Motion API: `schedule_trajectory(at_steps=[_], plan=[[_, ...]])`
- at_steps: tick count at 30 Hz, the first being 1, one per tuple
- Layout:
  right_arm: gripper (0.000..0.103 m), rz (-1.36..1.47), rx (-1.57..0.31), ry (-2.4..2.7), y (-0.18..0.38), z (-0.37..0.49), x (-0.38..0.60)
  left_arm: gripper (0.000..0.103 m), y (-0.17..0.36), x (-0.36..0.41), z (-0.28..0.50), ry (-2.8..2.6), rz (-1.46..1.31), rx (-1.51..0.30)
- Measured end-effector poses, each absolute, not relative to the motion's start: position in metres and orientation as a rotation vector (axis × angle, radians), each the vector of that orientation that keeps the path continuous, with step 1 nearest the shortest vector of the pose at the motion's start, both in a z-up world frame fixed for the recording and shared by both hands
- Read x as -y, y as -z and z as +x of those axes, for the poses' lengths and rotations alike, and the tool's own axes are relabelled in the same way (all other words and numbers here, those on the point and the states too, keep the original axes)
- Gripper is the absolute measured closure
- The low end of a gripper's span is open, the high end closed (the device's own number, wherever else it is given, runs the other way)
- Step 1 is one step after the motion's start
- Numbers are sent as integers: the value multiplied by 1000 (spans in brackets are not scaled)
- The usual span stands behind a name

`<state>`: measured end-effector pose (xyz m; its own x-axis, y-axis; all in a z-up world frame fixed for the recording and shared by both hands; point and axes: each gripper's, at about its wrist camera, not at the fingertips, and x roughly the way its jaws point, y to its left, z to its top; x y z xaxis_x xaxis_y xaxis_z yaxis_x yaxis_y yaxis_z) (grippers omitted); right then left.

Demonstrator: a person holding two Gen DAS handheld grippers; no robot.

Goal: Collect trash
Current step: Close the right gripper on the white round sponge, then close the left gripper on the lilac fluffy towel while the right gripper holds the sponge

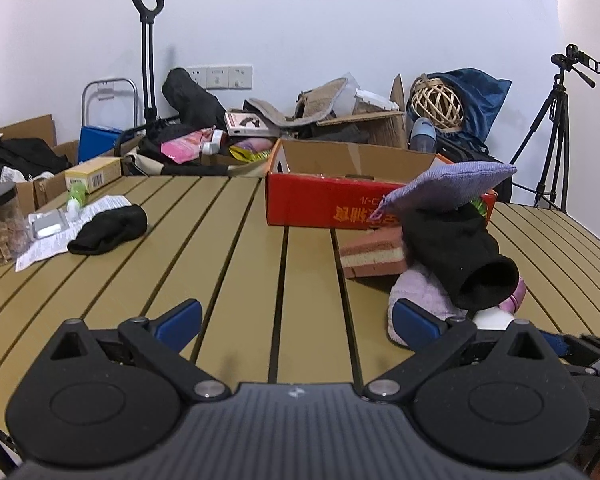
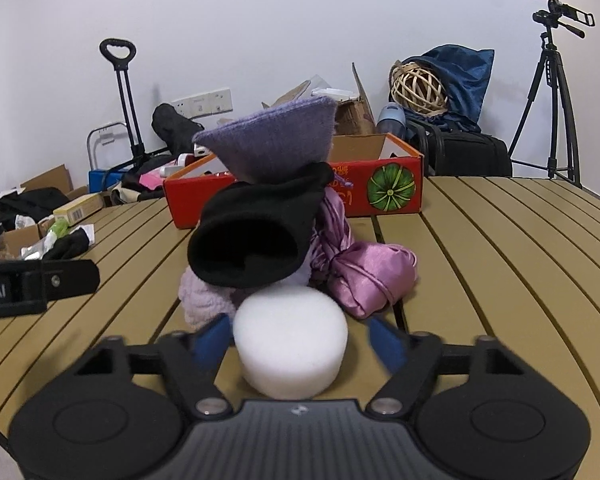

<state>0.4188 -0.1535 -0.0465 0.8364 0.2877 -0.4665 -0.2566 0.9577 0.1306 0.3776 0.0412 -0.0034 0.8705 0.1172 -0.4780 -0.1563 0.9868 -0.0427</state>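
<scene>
1. Low over the slatted tan surface (image 2: 500, 260), the right gripper (image 2: 300, 340), jaws released and set either side of a white foam disc (image 2: 292, 344).
2. Left blue finger (image 2: 214, 340) at the disc's edge, contact lost in blur; right finger clearly apart from it, no grip on the foam.
3. Flat on the surface, that disc, just in front of a heap of soft things.
4. In the heap: a black sock (image 2: 256, 240) with its open cuff toward the camera, a purple knitted cloth (image 2: 272, 140) on top, a pale lilac fleece (image 2: 204, 296) underneath, a knotted pink satin cloth (image 2: 372, 276) to the right.
5. Behind the heap, a red cardboard box (image 2: 380, 188) with a green pumpkin print, open at the top.
6. To the left, the left gripper (image 1: 298, 320), jaws spread wide above bare slats, nothing between them.
7. From the left wrist view, a pink and yellow sponge (image 1: 372, 256) beside the heap, near the red box.
8. Further left on the surface: a second black sock (image 1: 108, 228) across a printed leaflet (image 1: 100, 204), a dark-lidded jar (image 1: 0, 224) at the edge.
9. Beyond the surface, a clutter of boxes and bags against a white wall, a tripod (image 1: 556, 132) at far right.
</scene>
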Motion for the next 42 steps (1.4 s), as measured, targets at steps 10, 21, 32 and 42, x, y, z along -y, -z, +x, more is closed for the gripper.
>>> schedule_trajectory(at_steps=[10,21,32,42], plan=[[49,64,-468,-262,42,410,166,0,10,-38,390,-103,-99,-546],[49,109,-412,-183,33,398,206,0,21,-16,402,-45,-112,-567],[49,158,-392,-114,32,394,254,0,33,10,425,-42,-90,-591],[49,171,-397,-71,36,392,286,5,35,26,443,-52,-74,-603]])
